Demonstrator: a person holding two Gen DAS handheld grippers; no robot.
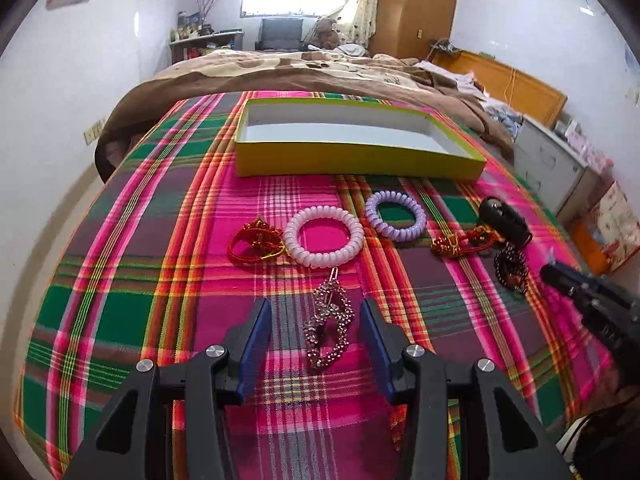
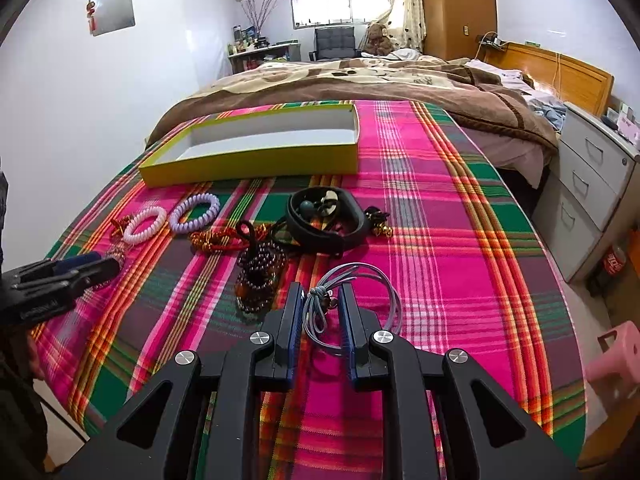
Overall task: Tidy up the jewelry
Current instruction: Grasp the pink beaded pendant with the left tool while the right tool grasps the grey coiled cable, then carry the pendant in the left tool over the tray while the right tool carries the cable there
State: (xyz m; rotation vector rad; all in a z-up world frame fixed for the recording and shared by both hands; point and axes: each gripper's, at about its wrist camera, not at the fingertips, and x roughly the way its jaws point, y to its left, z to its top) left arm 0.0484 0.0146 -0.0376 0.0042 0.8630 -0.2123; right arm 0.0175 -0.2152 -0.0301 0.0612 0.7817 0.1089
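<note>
Left gripper (image 1: 316, 312) wide, straddling rhinestone hair clip (image 1: 328, 320) — right gripper (image 2: 320, 300) narrower, open around grey cord loop (image 2: 352, 300); yellow box (image 1: 352, 156) beyond.

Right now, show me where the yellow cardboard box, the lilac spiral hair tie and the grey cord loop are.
yellow cardboard box (image 1: 352, 159): left wrist view, on its near outer wall.
lilac spiral hair tie (image 1: 376, 222): left wrist view, on its left coil.
grey cord loop (image 2: 394, 294): right wrist view, on its right arc.
</note>
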